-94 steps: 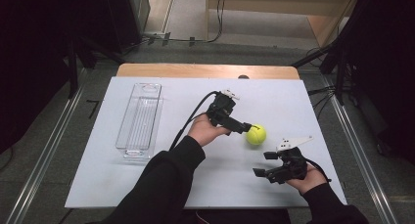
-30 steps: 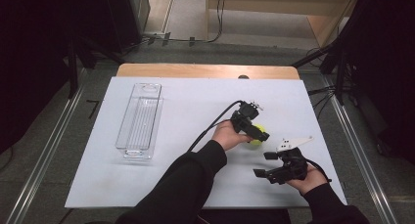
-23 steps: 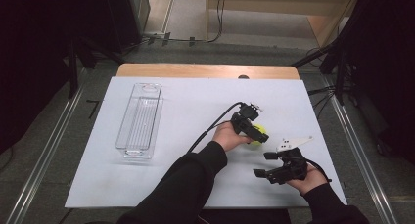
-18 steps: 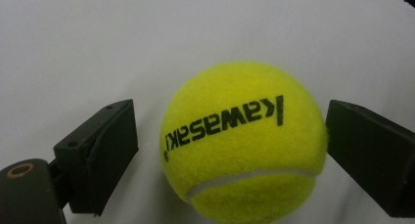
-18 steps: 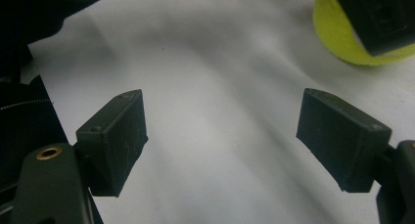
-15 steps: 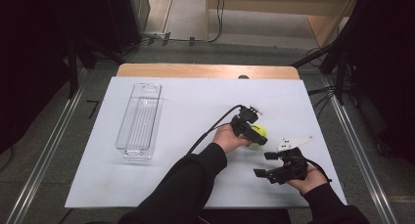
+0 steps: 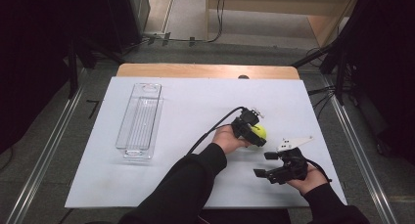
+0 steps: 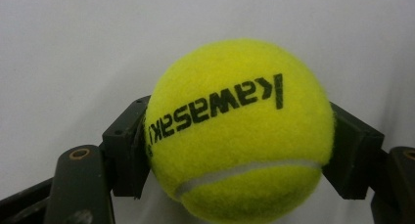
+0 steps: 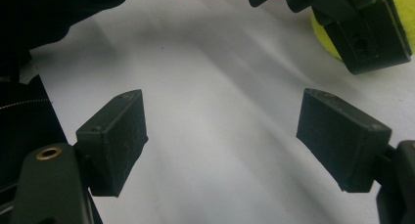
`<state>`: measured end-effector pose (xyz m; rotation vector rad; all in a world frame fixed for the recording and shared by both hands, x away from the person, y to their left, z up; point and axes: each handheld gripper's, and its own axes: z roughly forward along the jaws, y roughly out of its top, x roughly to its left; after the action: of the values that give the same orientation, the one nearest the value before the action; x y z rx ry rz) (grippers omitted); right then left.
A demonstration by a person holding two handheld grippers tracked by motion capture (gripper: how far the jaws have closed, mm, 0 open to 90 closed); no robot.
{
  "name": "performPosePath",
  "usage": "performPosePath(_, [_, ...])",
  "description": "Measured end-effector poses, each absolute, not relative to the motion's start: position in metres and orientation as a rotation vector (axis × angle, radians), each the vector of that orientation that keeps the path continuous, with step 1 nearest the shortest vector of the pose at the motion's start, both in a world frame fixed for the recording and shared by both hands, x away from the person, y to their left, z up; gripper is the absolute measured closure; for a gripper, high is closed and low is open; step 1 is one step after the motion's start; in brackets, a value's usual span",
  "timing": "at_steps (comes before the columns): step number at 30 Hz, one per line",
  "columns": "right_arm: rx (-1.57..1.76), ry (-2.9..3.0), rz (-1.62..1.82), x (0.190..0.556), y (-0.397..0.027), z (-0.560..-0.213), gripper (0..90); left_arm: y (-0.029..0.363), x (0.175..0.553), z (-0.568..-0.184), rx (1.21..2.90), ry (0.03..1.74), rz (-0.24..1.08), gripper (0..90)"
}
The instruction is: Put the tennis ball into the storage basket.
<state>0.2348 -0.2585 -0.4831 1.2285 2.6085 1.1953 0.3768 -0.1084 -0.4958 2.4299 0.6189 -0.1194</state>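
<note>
L gripper clamped on yellow felt tennis ball.
Jaws just closed; ball round, no long axis, black lettering upside-down; near table's right edge. R gripper jaws apart.

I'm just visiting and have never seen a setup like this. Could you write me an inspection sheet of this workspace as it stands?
Surface: white rectangular tabletop, wooden strip along the far edge.
Job's things: yellow-green felt tennis ball with black lettering, on the tabletop's right half.
Clutter: clear plastic oblong tray at left, apparently empty.
Grippers: left gripper has just been closing; its pads press the ball's two sides. Right gripper open, nothing between its pads, held near the front right edge.
Cables: black cable trails from the left gripper; more cables on the floor beyond the table.
Surroundings: grey floor, dark equipment at both sides.
</note>
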Motion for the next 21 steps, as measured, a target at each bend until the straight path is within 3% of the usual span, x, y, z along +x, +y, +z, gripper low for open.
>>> performPosePath(21, [1.221, 2.604, 1.203, 0.234, -0.259, -0.482, 16.8, -0.093, 0.38, -0.472, 2.382, 0.626, -0.153, 26.0])
